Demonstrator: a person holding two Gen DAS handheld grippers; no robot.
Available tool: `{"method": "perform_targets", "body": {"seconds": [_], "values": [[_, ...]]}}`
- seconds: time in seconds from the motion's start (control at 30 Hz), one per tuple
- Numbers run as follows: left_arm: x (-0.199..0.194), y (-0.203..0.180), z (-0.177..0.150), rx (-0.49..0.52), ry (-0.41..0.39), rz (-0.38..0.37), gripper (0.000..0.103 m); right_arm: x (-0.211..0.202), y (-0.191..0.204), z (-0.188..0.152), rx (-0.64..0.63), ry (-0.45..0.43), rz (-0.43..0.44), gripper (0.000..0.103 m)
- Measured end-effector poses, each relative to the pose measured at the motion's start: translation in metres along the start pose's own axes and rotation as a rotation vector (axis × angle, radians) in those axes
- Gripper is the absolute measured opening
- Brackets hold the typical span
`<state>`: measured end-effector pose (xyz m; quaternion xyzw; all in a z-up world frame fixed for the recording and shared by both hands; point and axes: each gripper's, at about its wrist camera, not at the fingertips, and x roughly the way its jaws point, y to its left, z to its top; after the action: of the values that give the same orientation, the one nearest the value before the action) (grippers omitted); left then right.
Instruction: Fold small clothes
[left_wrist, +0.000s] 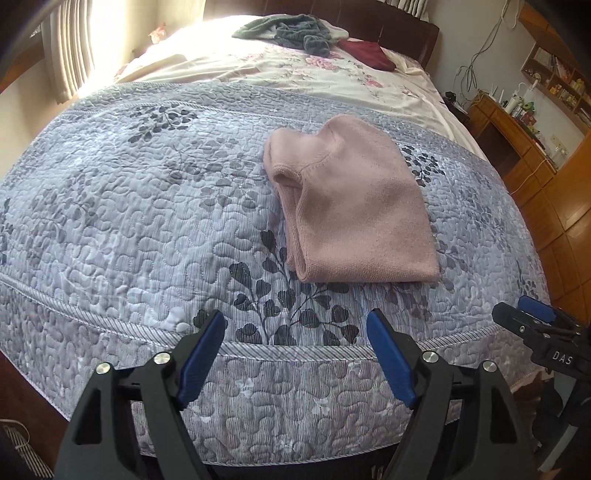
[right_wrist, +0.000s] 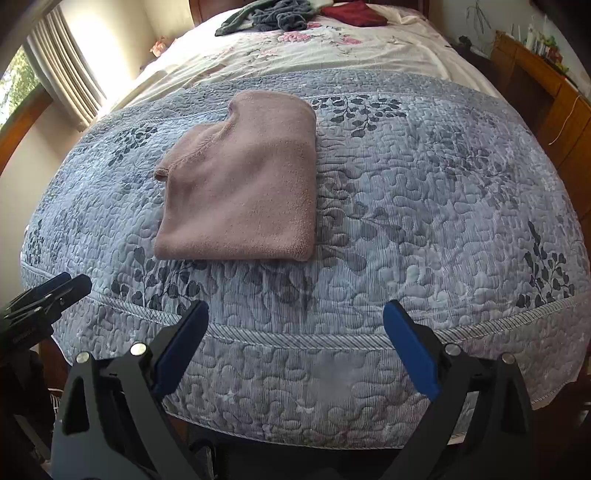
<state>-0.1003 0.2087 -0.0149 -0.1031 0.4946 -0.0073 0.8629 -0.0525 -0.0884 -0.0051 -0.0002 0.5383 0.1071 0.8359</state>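
A small pink knit garment (left_wrist: 354, 206) lies folded into a compact rectangle on the grey-blue quilted bedspread (left_wrist: 147, 221). The right wrist view shows the same pink garment (right_wrist: 243, 192) left of centre. My left gripper (left_wrist: 297, 325) hangs open over the bed's near edge, well short of the garment, with nothing between its blue pads. My right gripper (right_wrist: 295, 317) is also open and empty at the near edge. Each gripper shows at the side of the other's view: the right gripper (left_wrist: 532, 317) and the left gripper (right_wrist: 62, 288).
A pile of grey-green clothes (left_wrist: 295, 31) and a dark red garment (left_wrist: 367, 53) lie near the wooden headboard on a floral sheet (left_wrist: 314, 70). A wooden desk with shelves (left_wrist: 517, 122) stands right of the bed. A curtained window (right_wrist: 62, 74) is on the left.
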Motion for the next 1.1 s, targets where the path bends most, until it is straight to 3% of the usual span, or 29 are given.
{"method": "perform_targets", "body": {"seconds": [0.3, 0.7, 1.1], "values": [[-0.015, -0.006, -0.011, 0.02, -0.011, 0.015, 0.08, -0.012, 0.008, -0.006, -0.022, 0.003, -0.003, 0.096], [-0.036, -0.013, -0.015, 0.059, -0.048, 0.079, 0.08, -0.044, 0.015, -0.006, -0.033, -0.068, -0.064, 0.098], [-0.035, -0.025, -0.013, 0.094, -0.053, 0.099, 0.081, -0.034, 0.009, -0.006, -0.011, -0.042, -0.083, 0.1]]}}
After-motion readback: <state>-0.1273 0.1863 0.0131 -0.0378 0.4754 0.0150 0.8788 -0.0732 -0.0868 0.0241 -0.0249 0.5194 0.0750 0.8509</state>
